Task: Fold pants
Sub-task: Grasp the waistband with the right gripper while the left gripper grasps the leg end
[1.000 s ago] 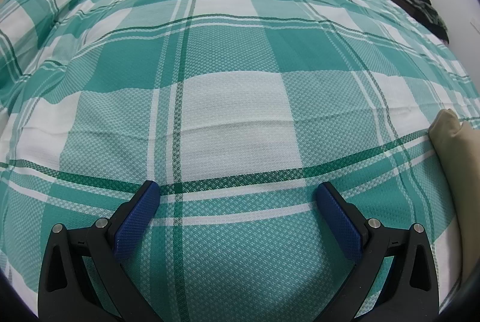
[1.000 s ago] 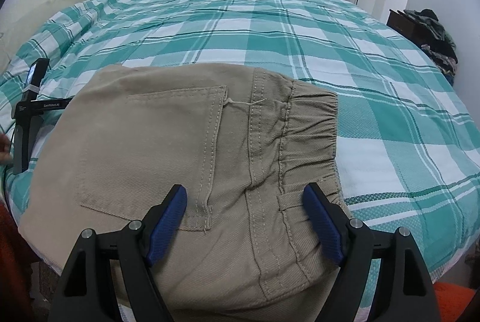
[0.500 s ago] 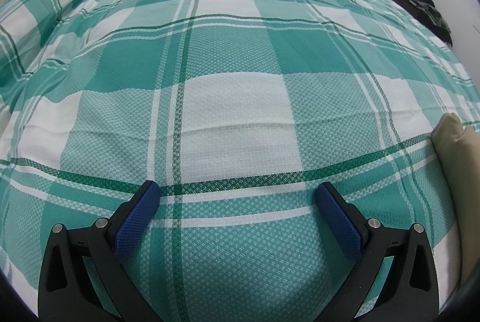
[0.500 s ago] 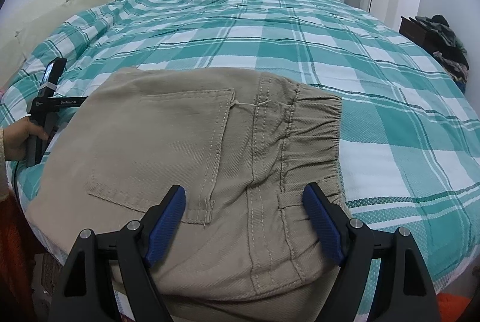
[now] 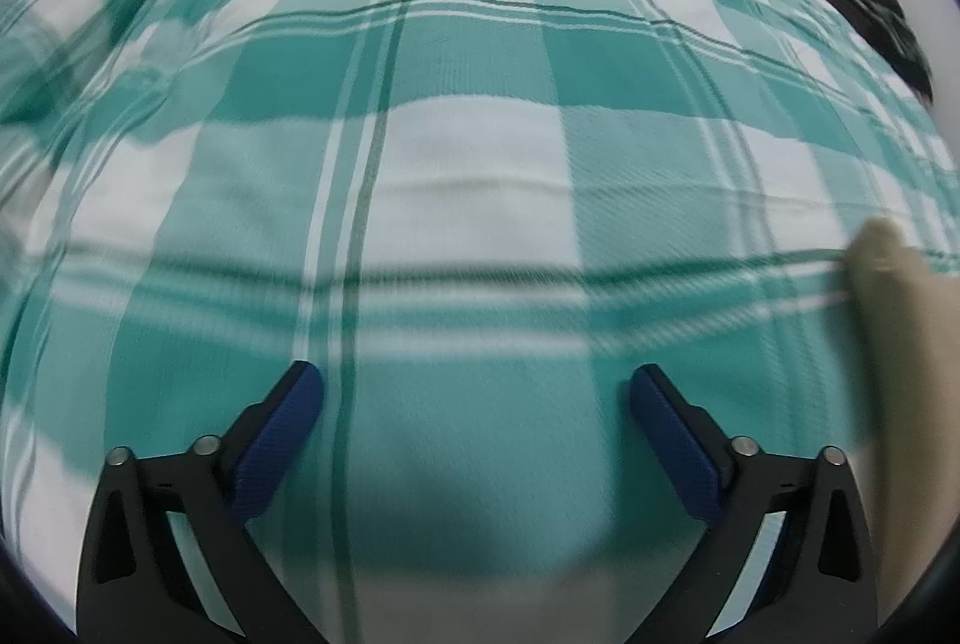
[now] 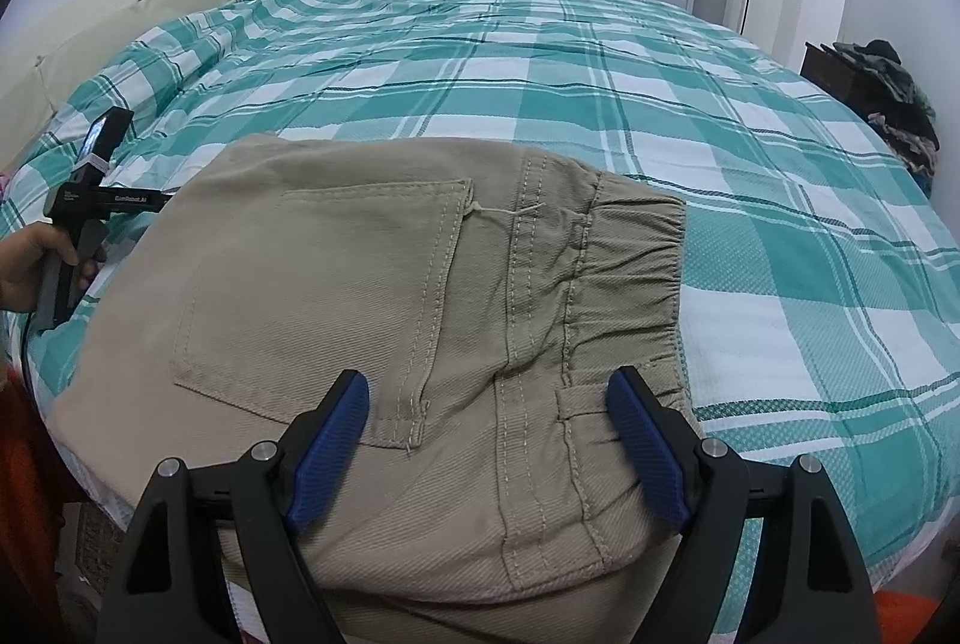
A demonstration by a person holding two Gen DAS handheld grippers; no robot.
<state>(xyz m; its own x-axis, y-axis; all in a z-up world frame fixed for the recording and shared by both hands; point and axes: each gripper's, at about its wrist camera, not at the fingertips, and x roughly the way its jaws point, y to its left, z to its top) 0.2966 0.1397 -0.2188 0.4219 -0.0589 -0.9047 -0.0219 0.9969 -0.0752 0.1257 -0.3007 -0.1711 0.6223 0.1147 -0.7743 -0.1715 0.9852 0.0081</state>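
One pair of beige twill pants (image 6: 360, 320) is seen lying folded into a compact block on the near edge of the bed with the green-and-white checked cover (image 6: 600, 92), filling the lower centre of the right wrist view; a back pocket and the gathered elastic waistband face up. In the left wrist view only a blurred beige corner of the pants (image 5: 888, 284) shows at the right edge.

The right tongs (image 6: 489, 416) are held wide apart just above the seat seam, with nothing gripped. The left tongs (image 5: 477, 404) are likewise spread wide over bare cover, empty; the same tool (image 6: 90, 200) is seen at the left edge of the right wrist view, gripped by a hand (image 6: 30, 266).

The fold appears nearly or fully done. If a last tidy is intended, the edges would best be pressed flat and squared with light downward contact, and the bulky waistband not dragged, since the stack could slide off the mattress edge.

Counted: one pair of pants, two tongs, one bed, one pale pillow (image 6: 120, 14) at upper left, one heap of dark clothes (image 6: 894, 92) at the right.
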